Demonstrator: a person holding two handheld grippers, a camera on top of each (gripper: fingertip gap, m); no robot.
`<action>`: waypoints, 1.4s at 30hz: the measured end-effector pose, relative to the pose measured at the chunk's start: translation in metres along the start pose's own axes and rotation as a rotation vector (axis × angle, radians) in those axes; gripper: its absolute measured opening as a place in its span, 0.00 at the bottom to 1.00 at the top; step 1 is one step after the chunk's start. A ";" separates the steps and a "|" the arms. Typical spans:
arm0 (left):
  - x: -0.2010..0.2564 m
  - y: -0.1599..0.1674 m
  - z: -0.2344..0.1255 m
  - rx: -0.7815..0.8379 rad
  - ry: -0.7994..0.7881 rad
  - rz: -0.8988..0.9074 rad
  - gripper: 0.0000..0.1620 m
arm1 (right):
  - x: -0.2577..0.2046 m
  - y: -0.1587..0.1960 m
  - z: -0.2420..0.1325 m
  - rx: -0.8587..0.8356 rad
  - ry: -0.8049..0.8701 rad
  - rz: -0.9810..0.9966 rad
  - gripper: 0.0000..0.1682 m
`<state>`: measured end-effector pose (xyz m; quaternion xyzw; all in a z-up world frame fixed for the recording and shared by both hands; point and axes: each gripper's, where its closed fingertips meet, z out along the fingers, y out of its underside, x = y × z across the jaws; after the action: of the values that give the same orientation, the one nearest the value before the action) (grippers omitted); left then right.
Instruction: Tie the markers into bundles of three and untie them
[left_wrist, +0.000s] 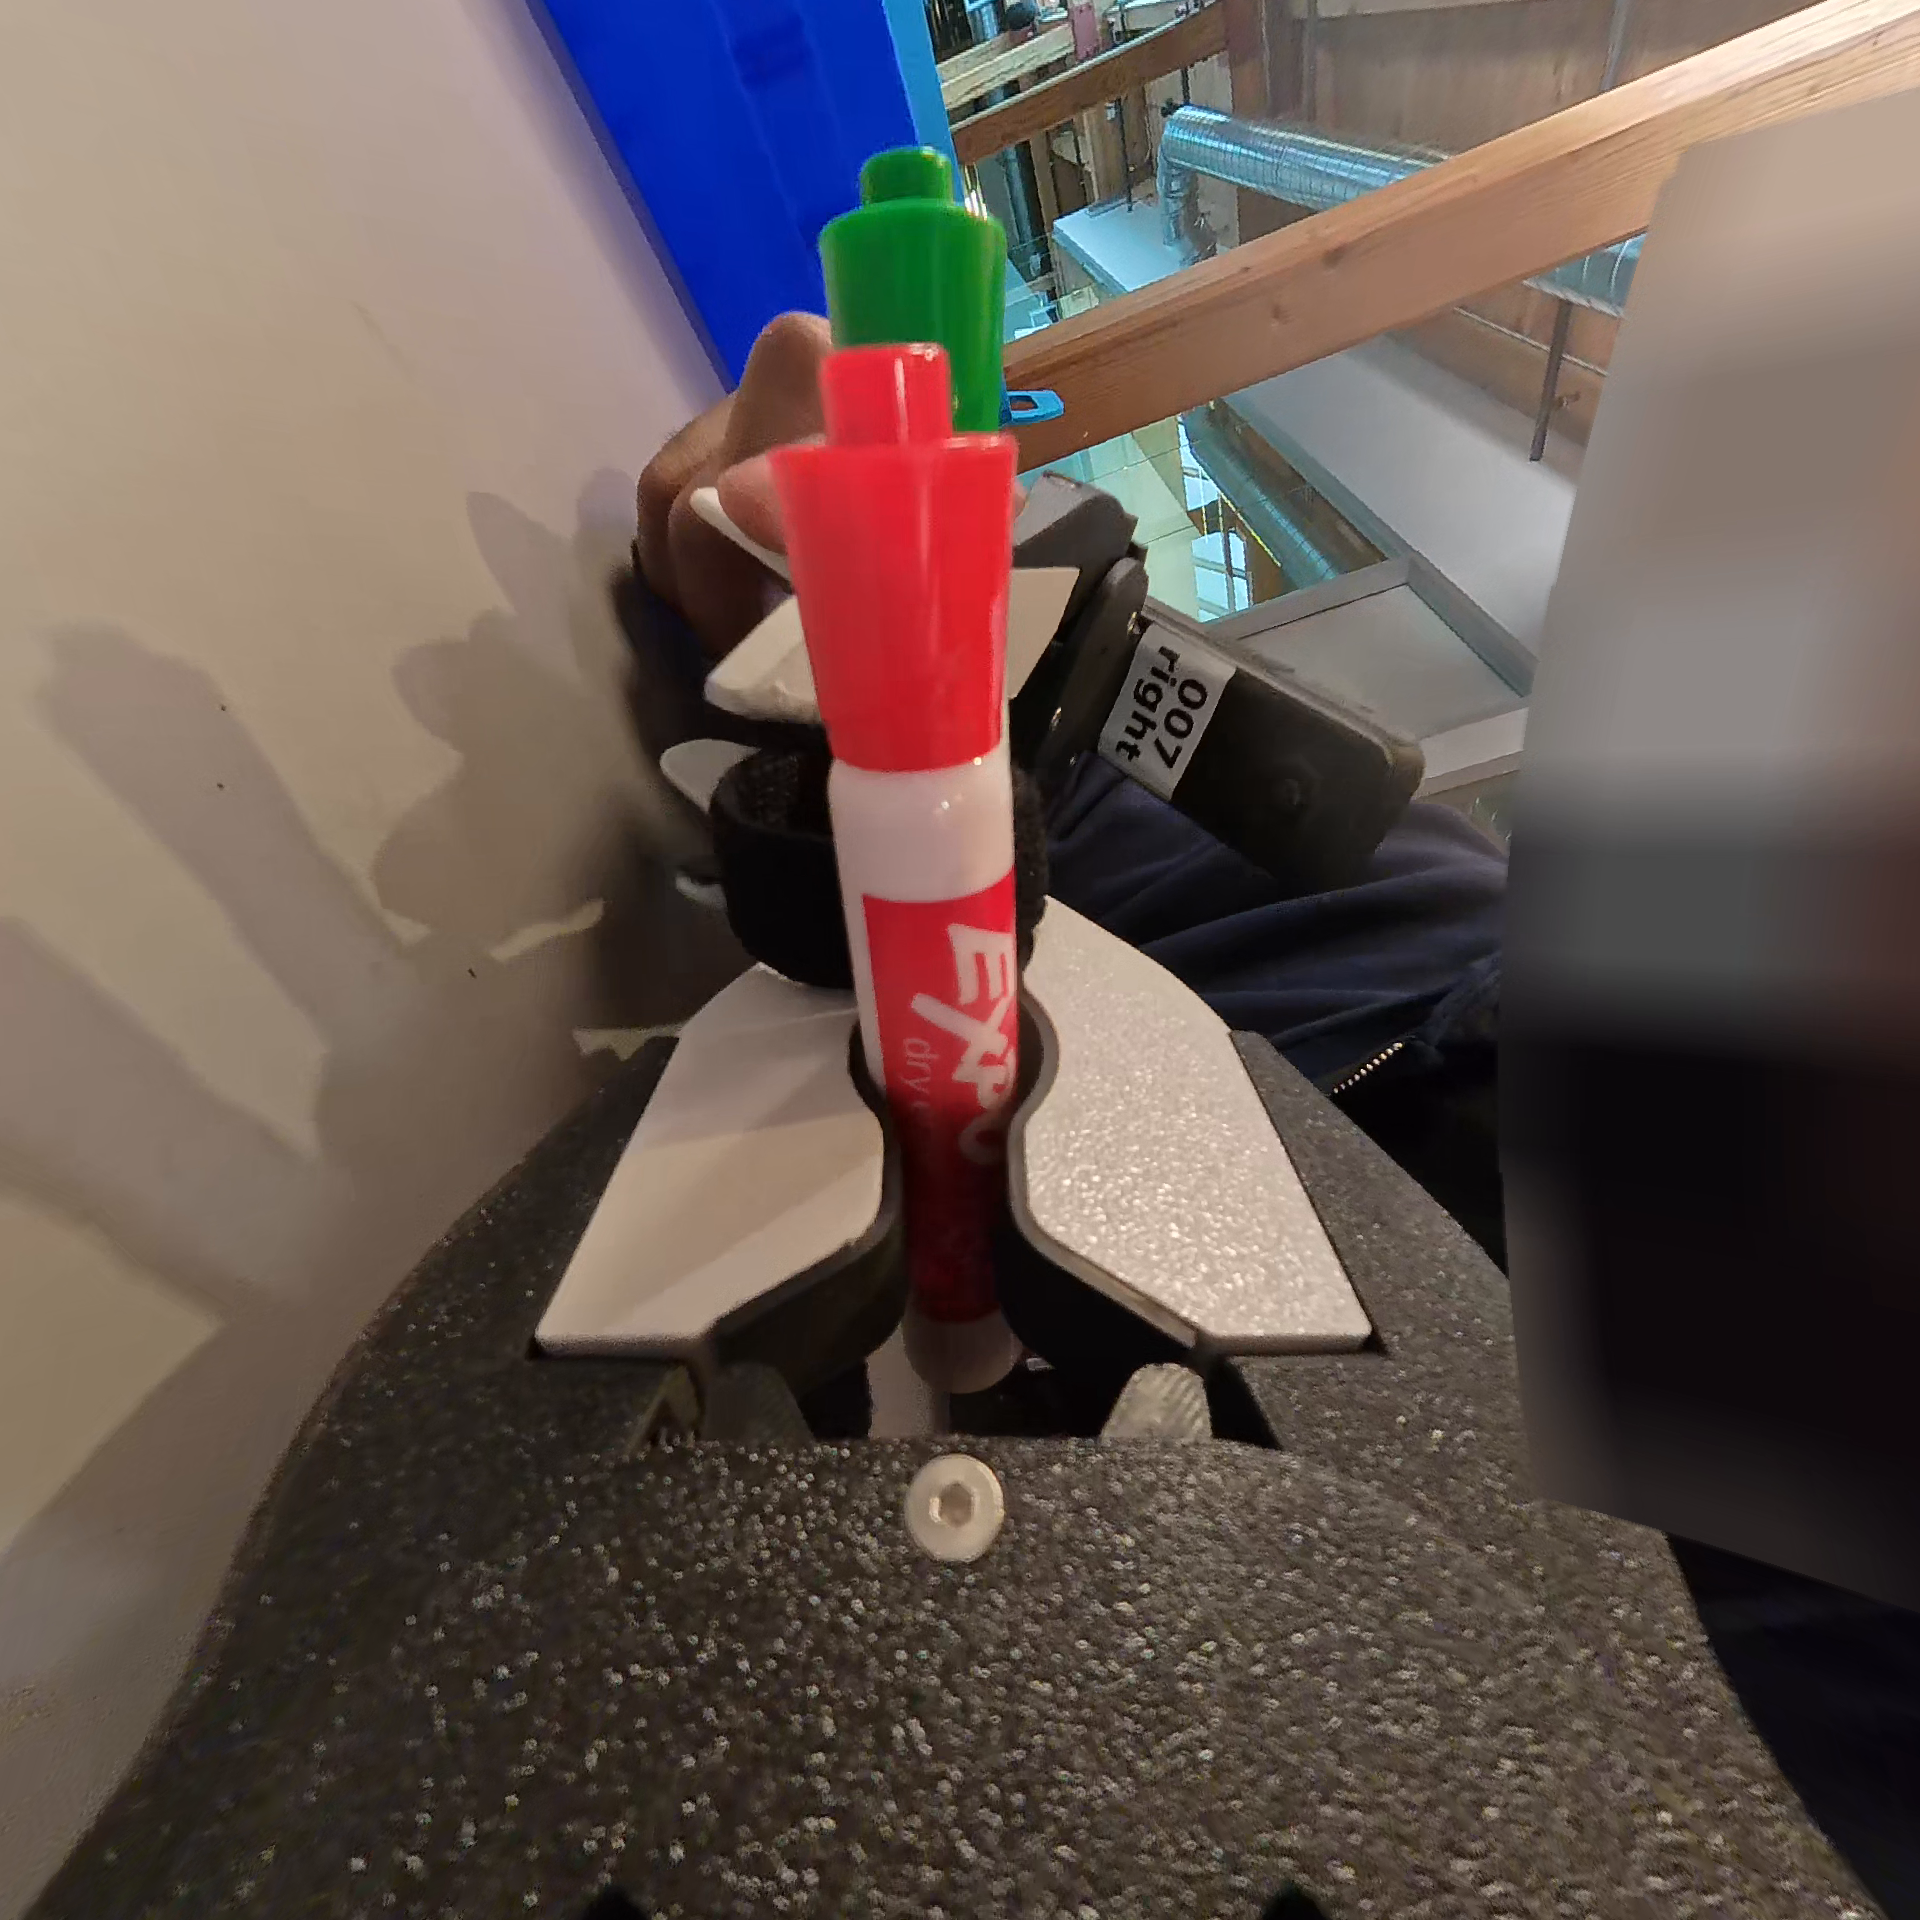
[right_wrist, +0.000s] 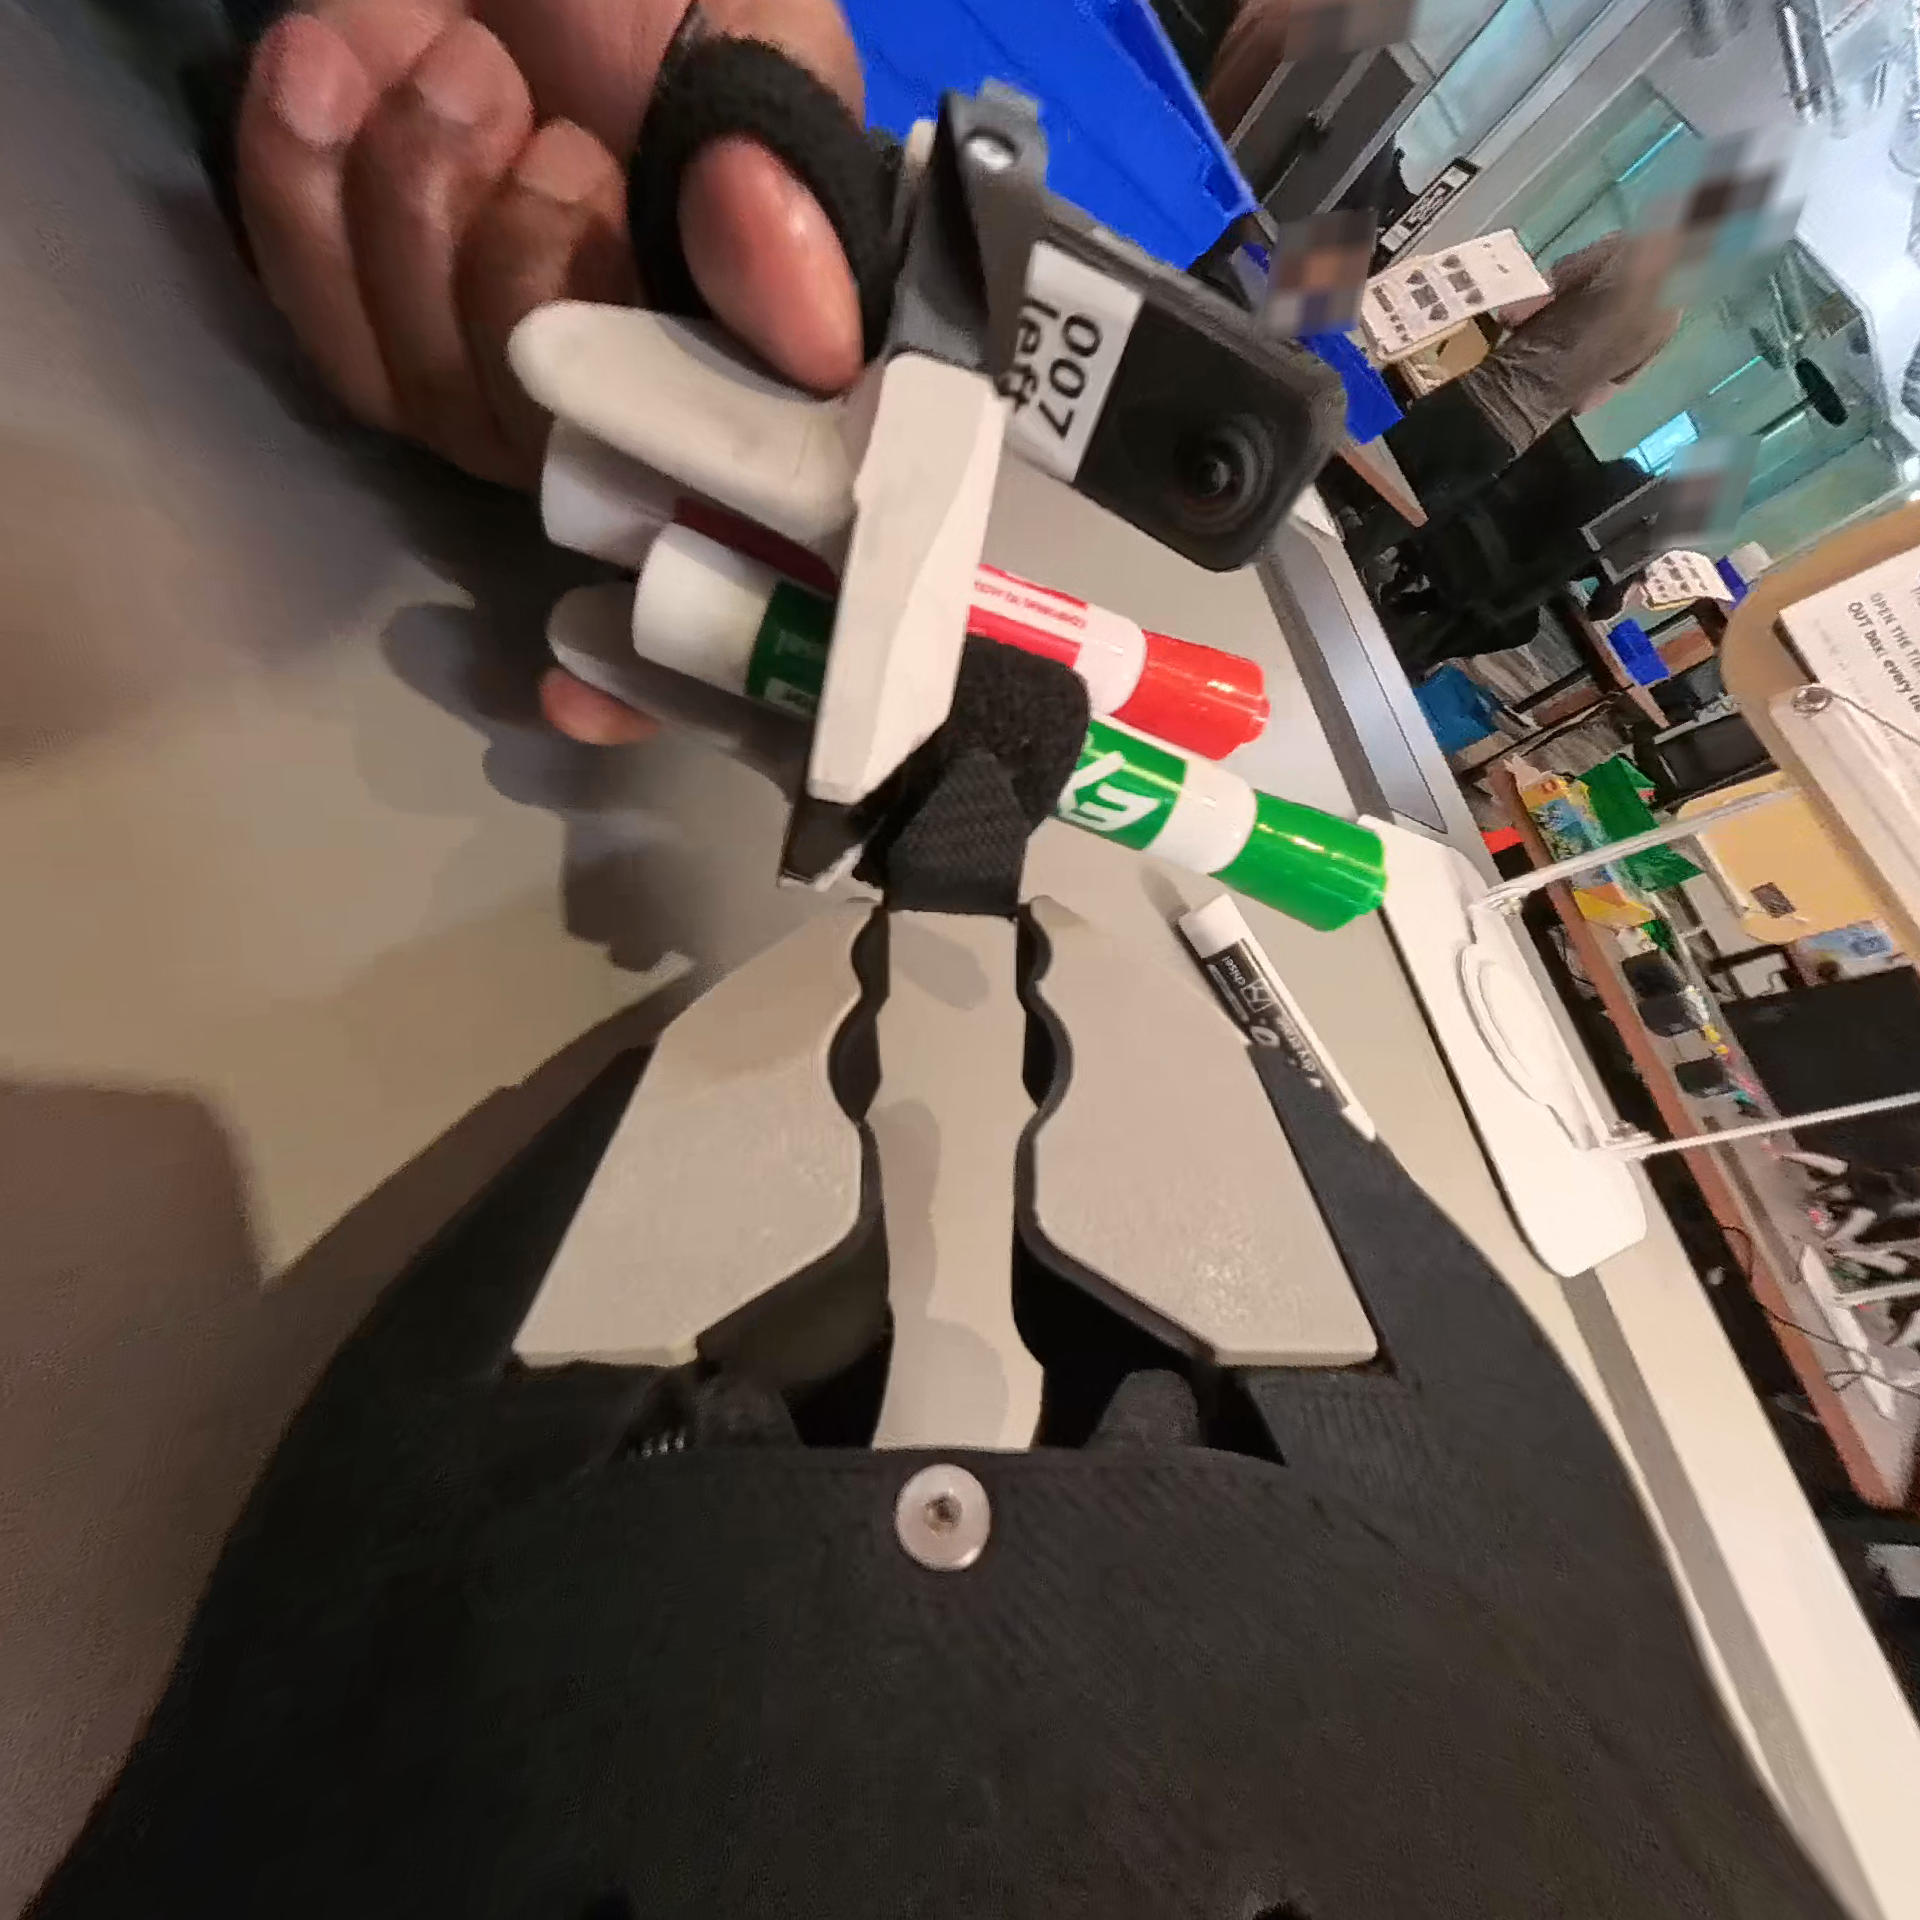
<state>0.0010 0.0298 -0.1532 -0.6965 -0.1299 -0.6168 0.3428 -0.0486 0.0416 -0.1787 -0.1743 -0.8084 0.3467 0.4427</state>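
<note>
My left gripper (left_wrist: 935, 982) is shut on a red-capped marker (left_wrist: 904, 644), which it holds upright in the air. A green-capped marker (left_wrist: 920, 281) sits right behind it. A black hook-and-loop strap (left_wrist: 769, 873) wraps around the markers just past my fingertips. In the right wrist view the red marker (right_wrist: 1174, 665) and the green marker (right_wrist: 1288, 847) stick out to the right, and a third white marker end (right_wrist: 582, 499) shows beside them. My right gripper (right_wrist: 954, 909) is shut on the strap's loose tail (right_wrist: 951, 831) below the bundle.
A black marker (right_wrist: 1268, 1008) lies on the grey table (right_wrist: 312, 831) right of my right gripper. A white base with a clear stand (right_wrist: 1507, 1039) sits at the table's right edge. A blue bin (left_wrist: 748, 135) stands behind. A person's hand (right_wrist: 436, 197) holds the left gripper.
</note>
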 end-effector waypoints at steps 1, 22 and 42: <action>-0.001 0.000 0.000 0.000 -0.002 -0.001 0.09 | 0.003 -0.001 -0.001 0.009 0.007 0.022 0.12; -0.014 0.003 -0.002 -0.028 -0.100 0.033 0.09 | 0.030 0.010 -0.011 0.001 0.008 0.331 0.01; -0.012 0.022 0.008 -0.144 -0.092 0.056 0.09 | -0.018 -0.013 -0.027 0.166 -0.435 0.208 0.11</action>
<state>0.0186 0.0218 -0.1716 -0.7503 -0.0811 -0.5821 0.3027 -0.0155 0.0331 -0.1706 -0.1409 -0.8310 0.4851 0.2329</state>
